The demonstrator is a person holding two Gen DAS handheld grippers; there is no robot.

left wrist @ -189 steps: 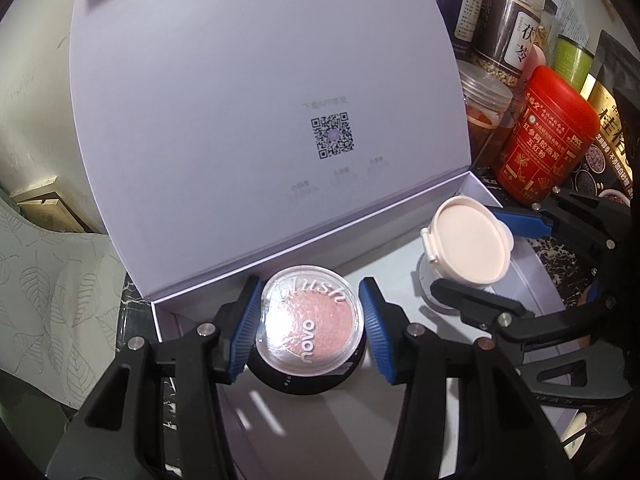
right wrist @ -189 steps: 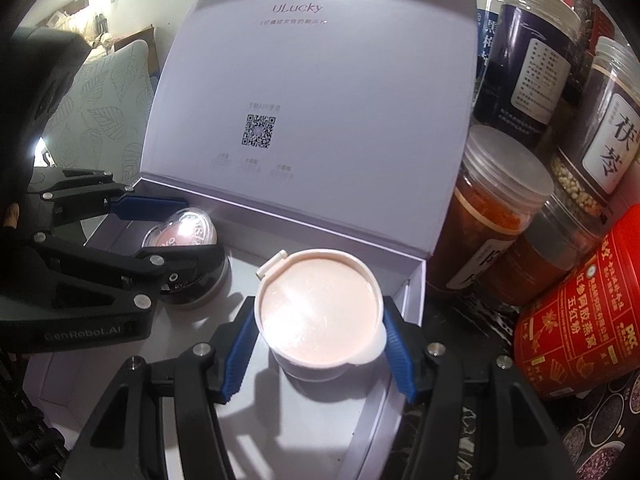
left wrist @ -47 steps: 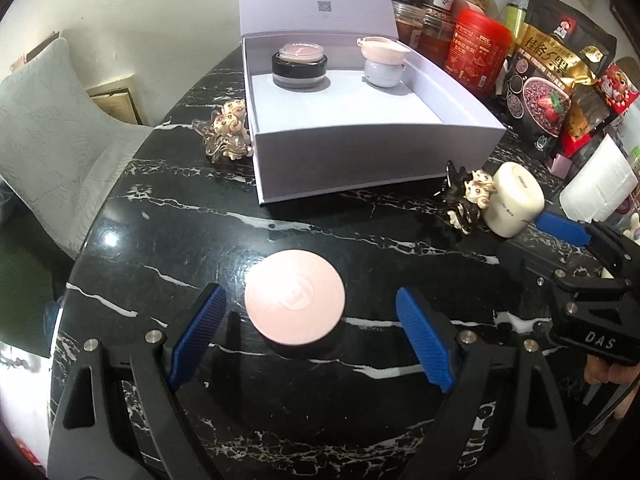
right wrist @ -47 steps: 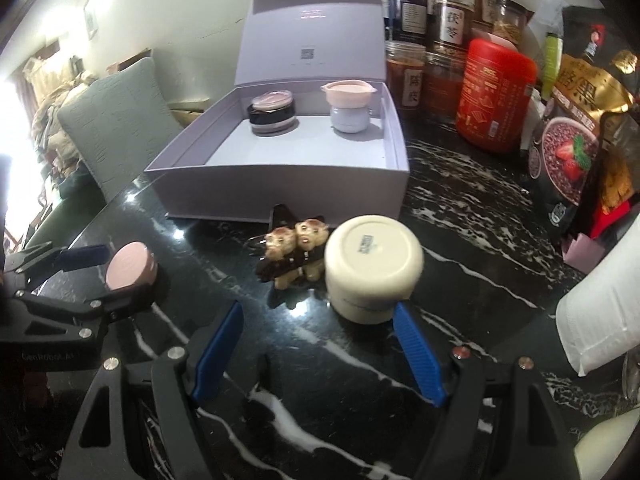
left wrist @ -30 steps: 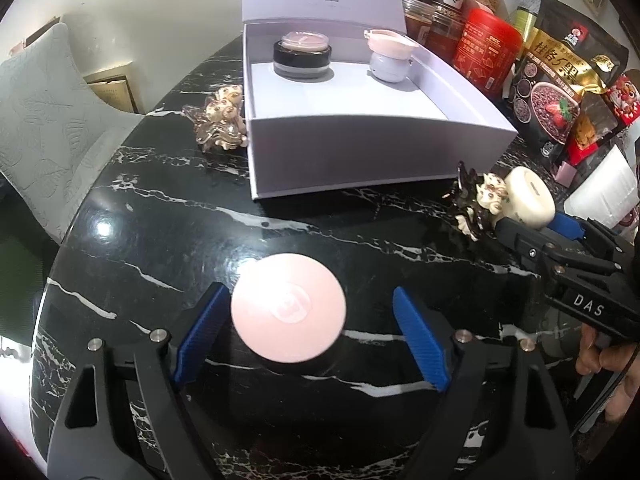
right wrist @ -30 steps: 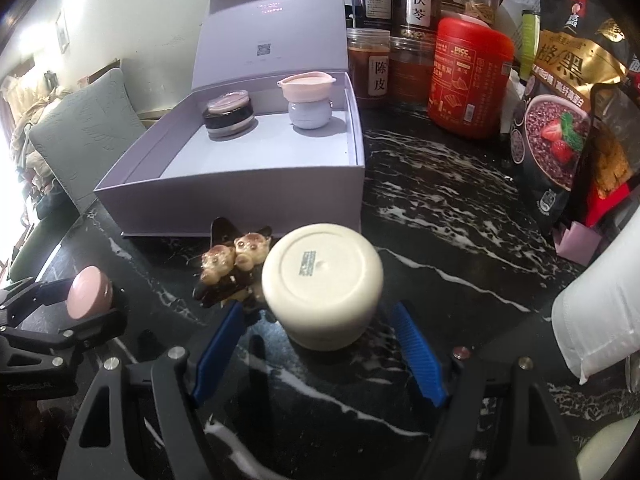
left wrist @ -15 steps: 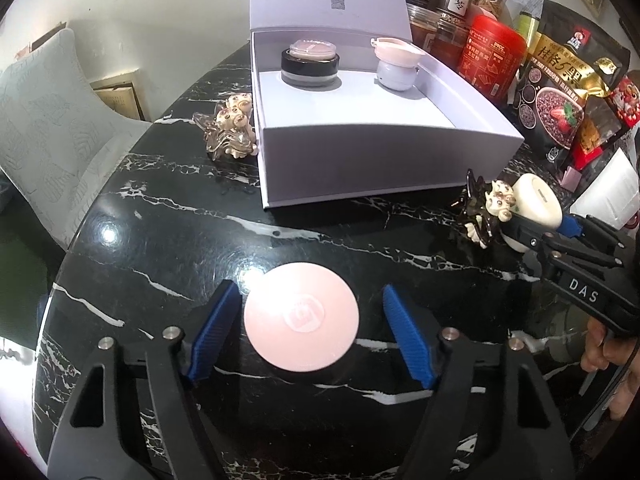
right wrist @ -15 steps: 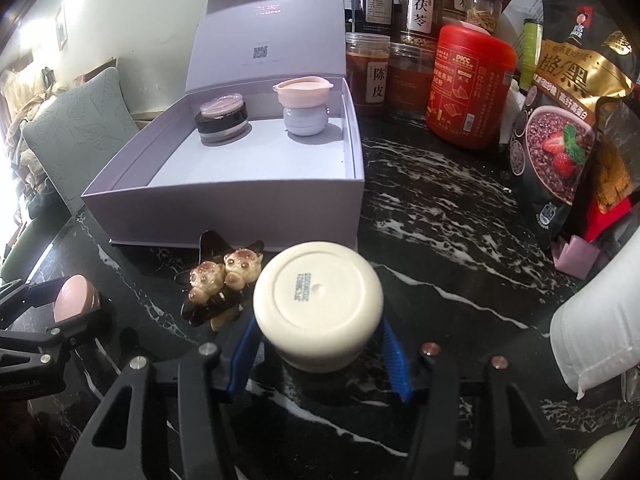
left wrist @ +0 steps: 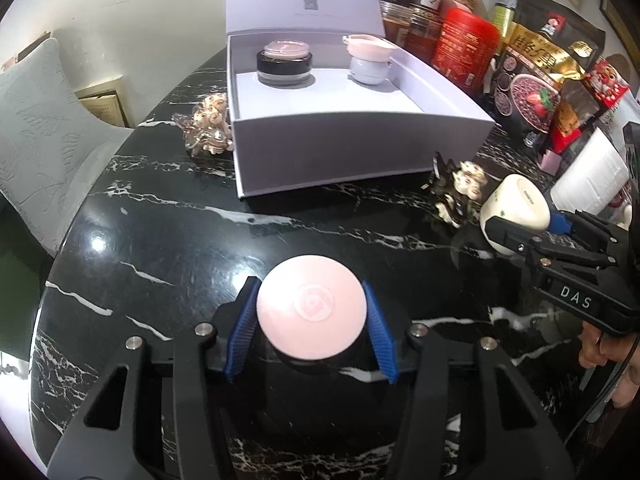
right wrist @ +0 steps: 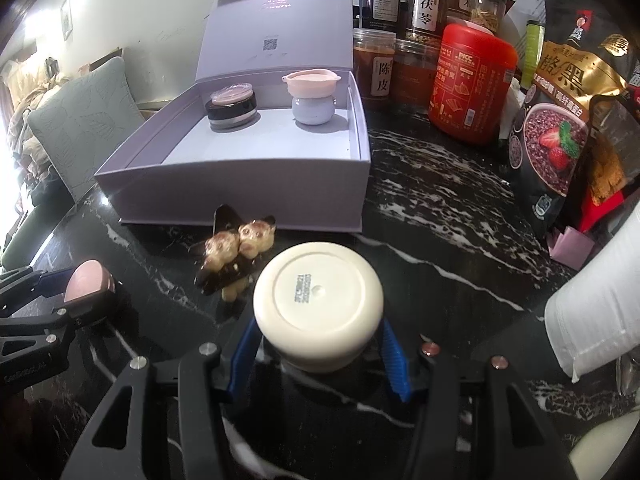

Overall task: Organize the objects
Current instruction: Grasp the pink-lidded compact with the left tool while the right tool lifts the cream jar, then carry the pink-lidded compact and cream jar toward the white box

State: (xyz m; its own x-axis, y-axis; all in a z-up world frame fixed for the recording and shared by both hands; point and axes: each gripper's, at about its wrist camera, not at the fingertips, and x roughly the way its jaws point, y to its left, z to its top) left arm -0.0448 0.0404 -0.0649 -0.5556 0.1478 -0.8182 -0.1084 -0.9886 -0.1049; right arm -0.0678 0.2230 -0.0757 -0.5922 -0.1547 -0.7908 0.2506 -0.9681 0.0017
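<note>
Nearest me, my left gripper (left wrist: pixel 311 322) has just been closing its jaws, and its blue pads now press both sides of a round black jar with a flat pink lid (left wrist: pixel 311 322), which sits on the black marble table with white veins (left wrist: pixel 160 240). My right gripper (right wrist: pixel 319 340) has also just been closing, and it is clamped on a cream ceramic cup turned upside down (right wrist: pixel 319 304), its printed base facing up, on the same table. From the left camera that cup shows tilted, with part of a hand (left wrist: pixel 612 360) at the right edge behind the other tool.

Just beside the cup, on its left, stands a small brown figurine of two animals on a dark base (right wrist: pixel 234 256). A second, paler glossy figurine (left wrist: pixel 208 128) sits by the left wall of the box.

Beyond, an open lilac cardboard box with its lid raised (right wrist: pixel 240 188) holds two things at its far end: a black jar with a clear pink top (right wrist: pixel 231 110) and a pale blue pot carrying a pink lid (right wrist: pixel 312 94), apart from each other.

Farthest back, clear plastic jars of dried goods (right wrist: pixel 424 4), a red canister (right wrist: pixel 472 84) and a black-and-gold food pouch (right wrist: pixel 568 120) crowd the right side. A grey leaf-patterned cushion (left wrist: pixel 36 120) lies off the table to the left.
</note>
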